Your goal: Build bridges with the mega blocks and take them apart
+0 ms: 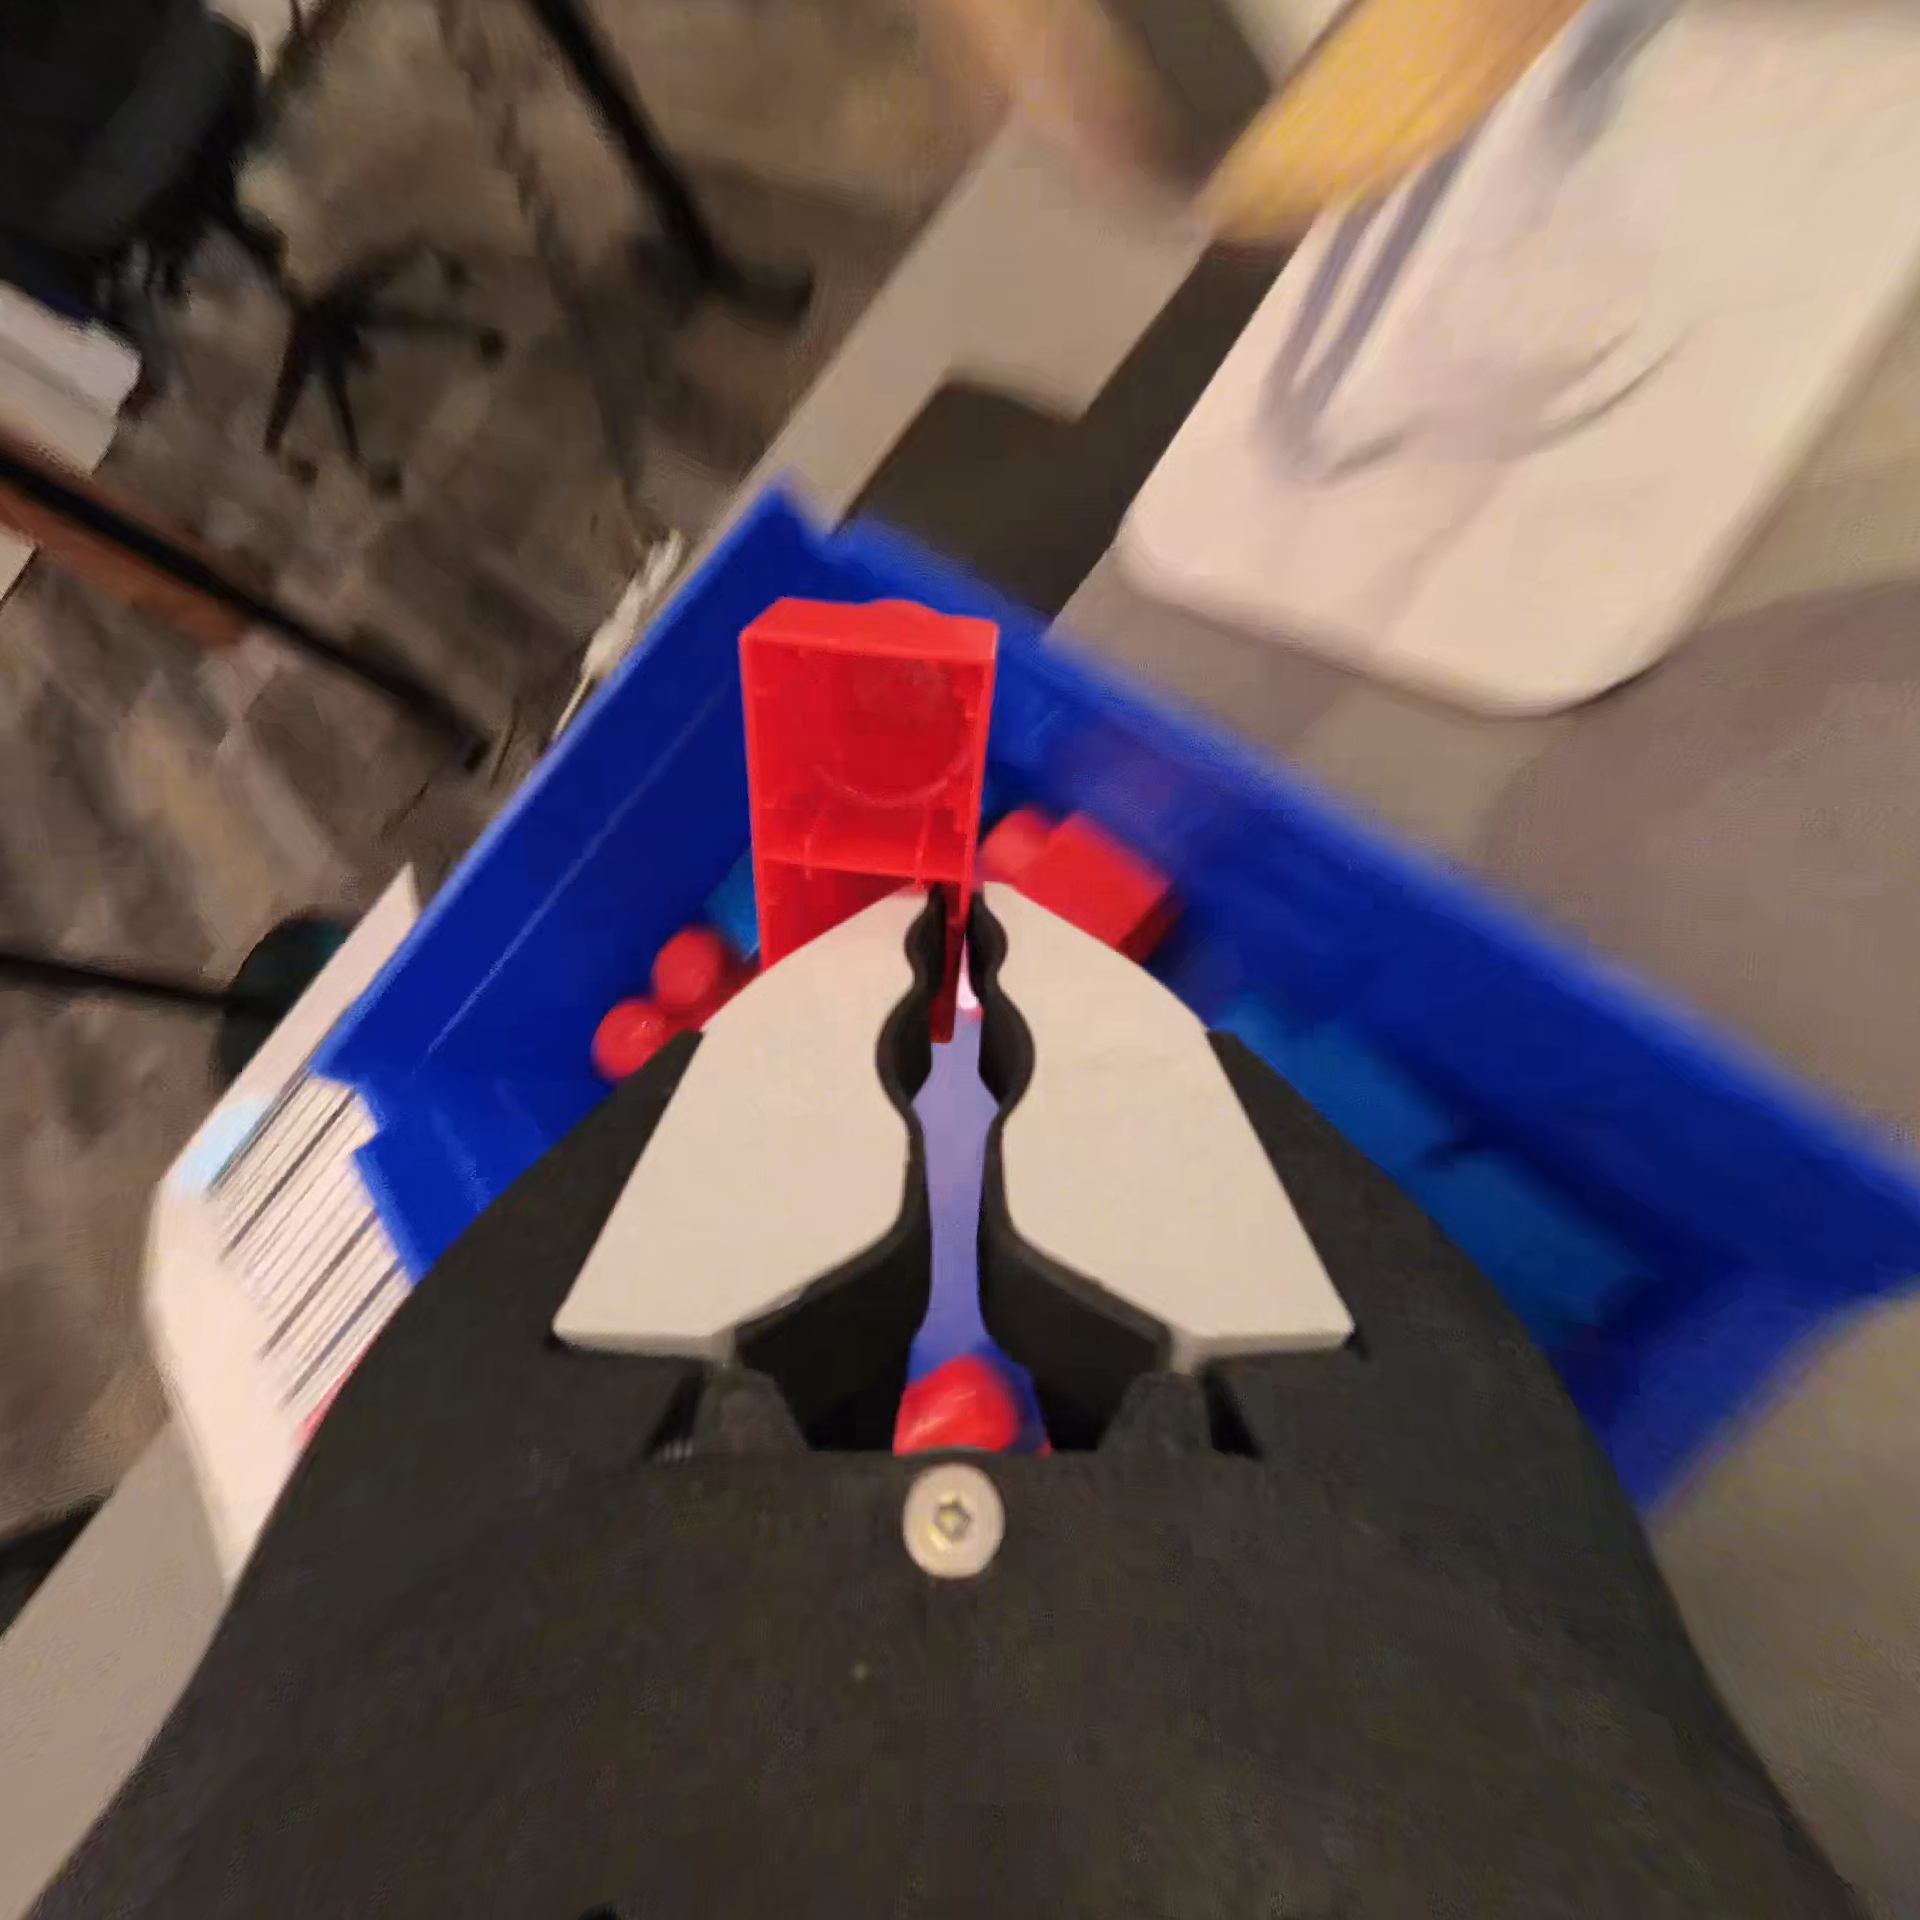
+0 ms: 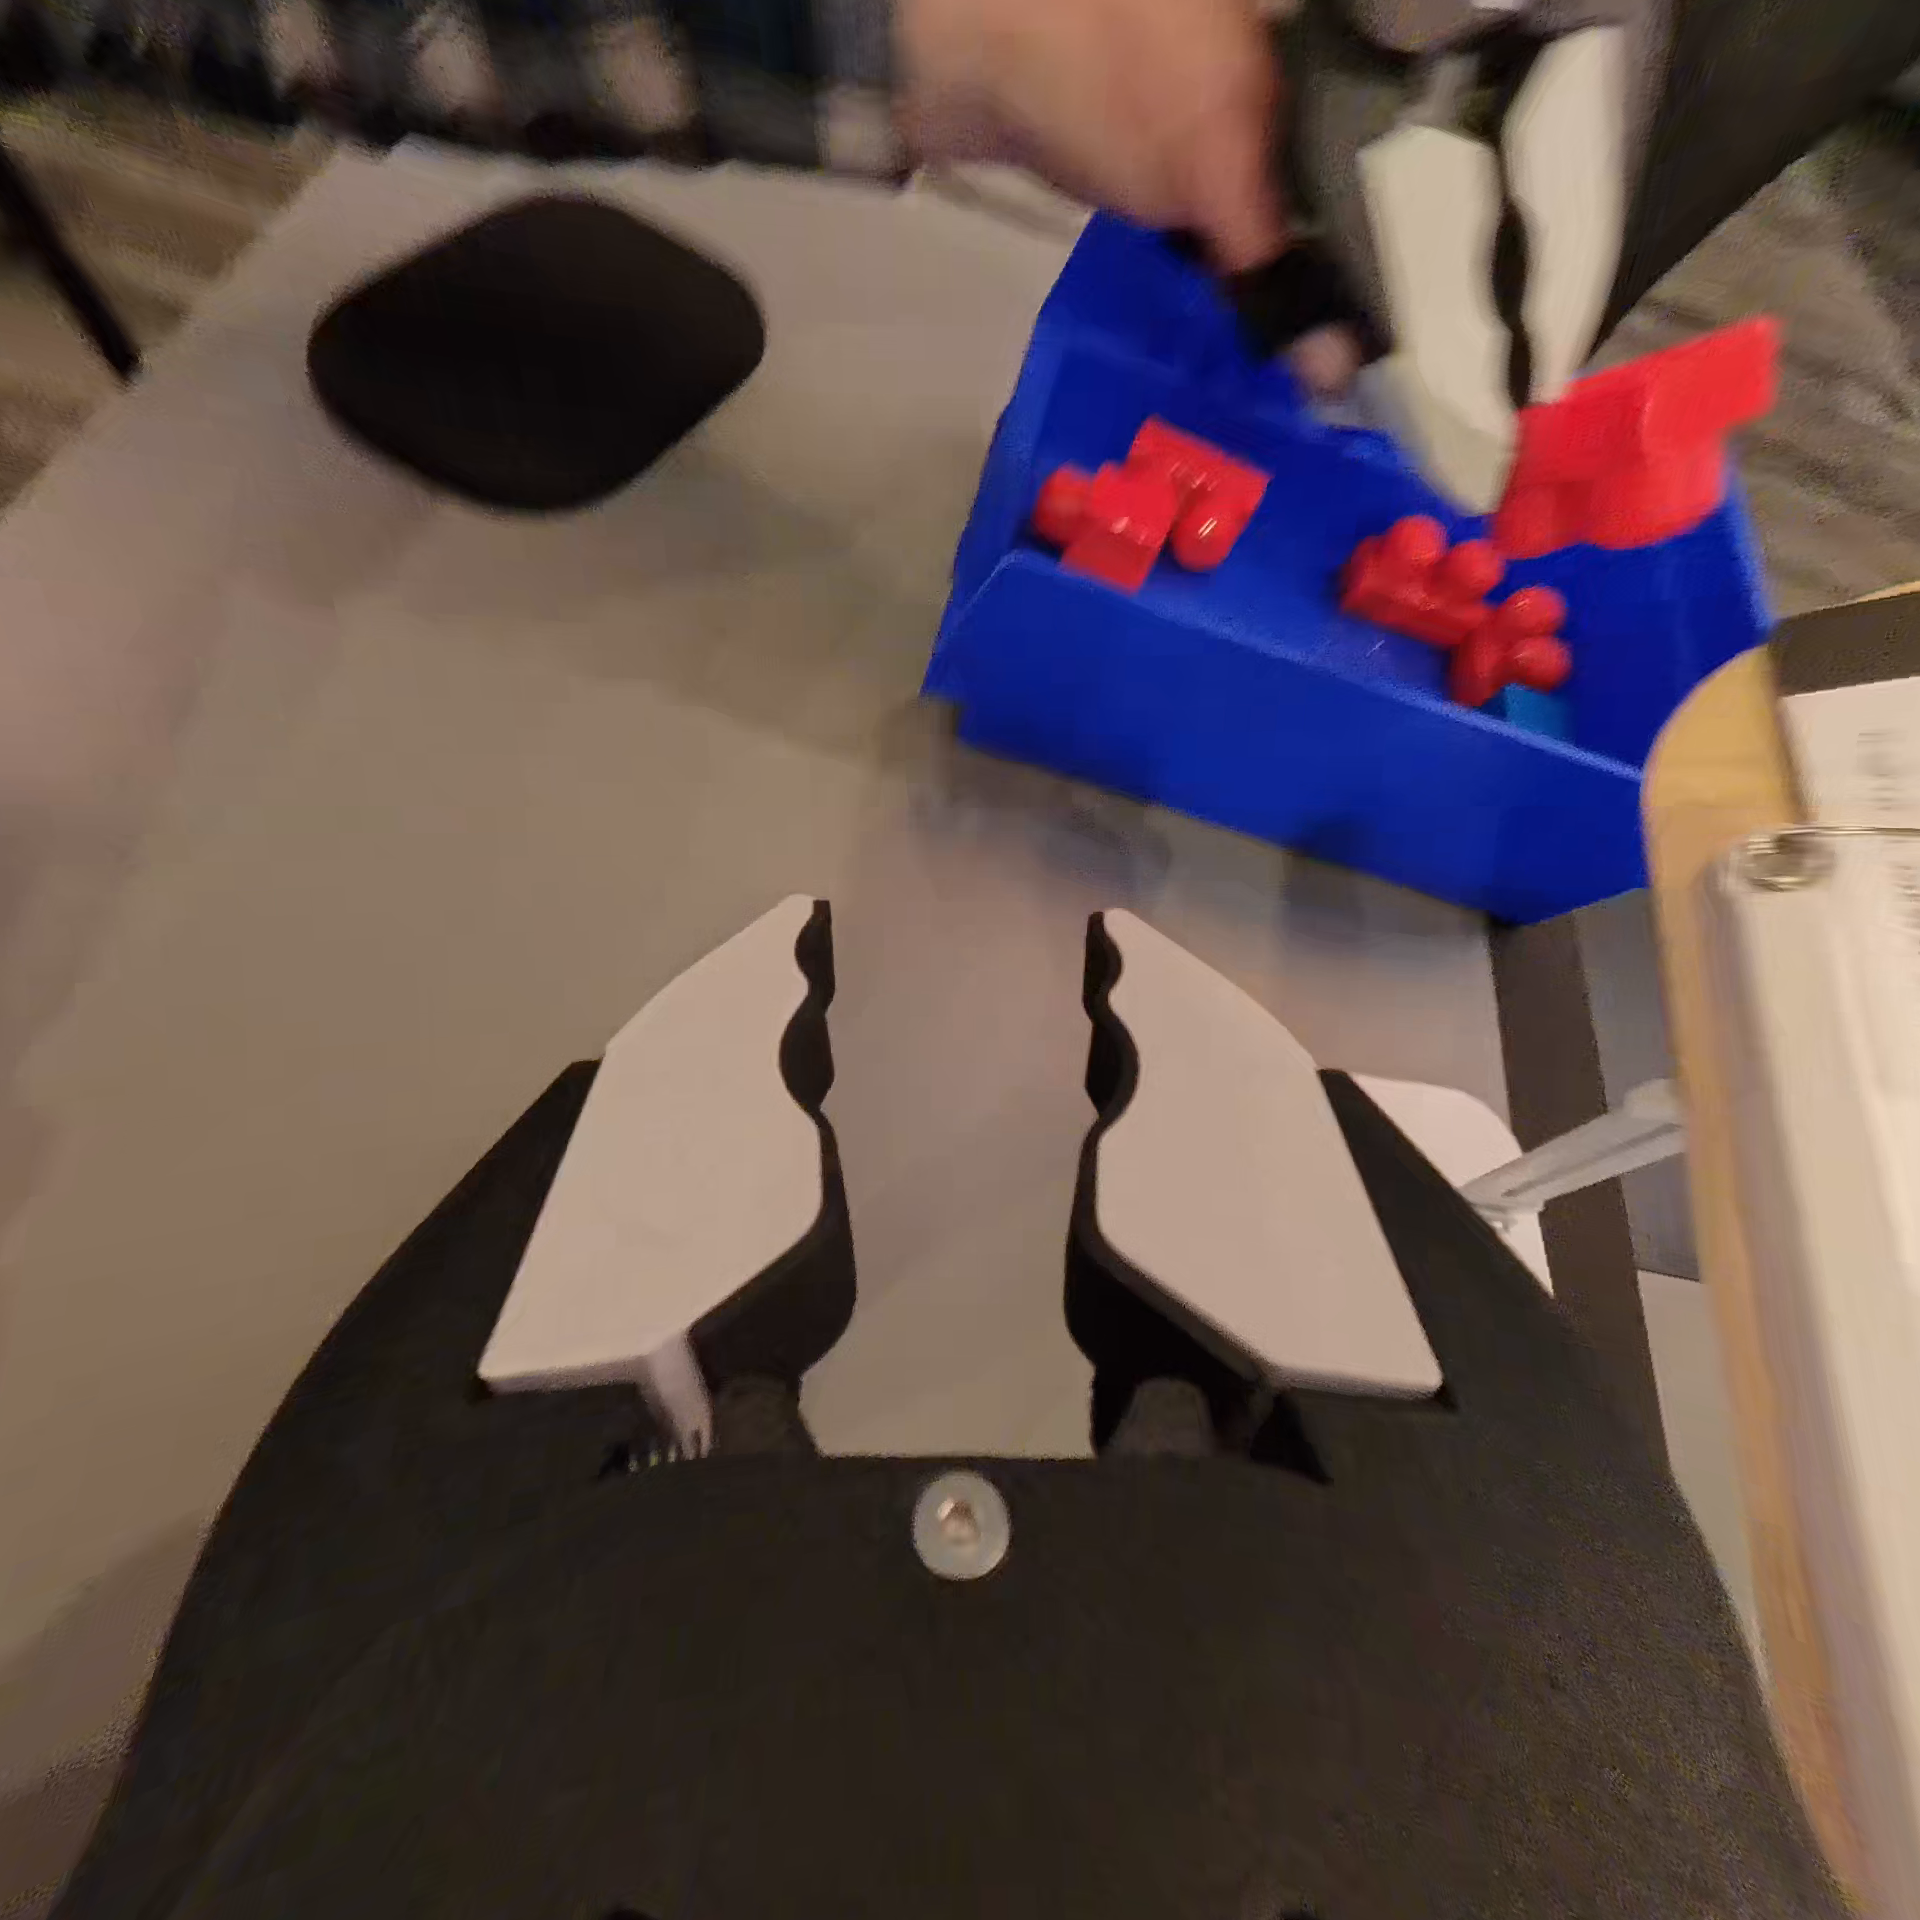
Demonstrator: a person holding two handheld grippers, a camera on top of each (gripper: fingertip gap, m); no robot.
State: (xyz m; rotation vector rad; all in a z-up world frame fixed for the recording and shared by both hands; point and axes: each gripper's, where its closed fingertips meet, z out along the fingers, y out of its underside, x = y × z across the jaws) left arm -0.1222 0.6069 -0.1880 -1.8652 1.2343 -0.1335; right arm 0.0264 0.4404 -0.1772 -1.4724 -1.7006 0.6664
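My left gripper (image 1: pixel 954 904) is shut on the thin side wall of a red block (image 1: pixel 868 769) and holds it above the blue bin (image 1: pixel 540 935), hollow underside toward the camera. The right wrist view shows the same gripper (image 2: pixel 1496 457) with the red block (image 2: pixel 1631 436) over the bin's (image 2: pixel 1299 727) far right corner. Several red blocks (image 2: pixel 1153 509) and blue blocks (image 1: pixel 1351 1091) lie inside the bin. My right gripper (image 2: pixel 956 925) is open and empty above the grey table (image 2: pixel 416 779), in front of the bin.
A black rounded pad (image 2: pixel 535 353) lies on the table at the back left. A white tray (image 1: pixel 1507 416) lies beyond the bin. A wooden-edged board with white papers (image 2: pixel 1766 1143) stands at the right. A person's hand (image 2: pixel 1091 94) holds the left gripper. Left tips to right tips: about 25 cm.
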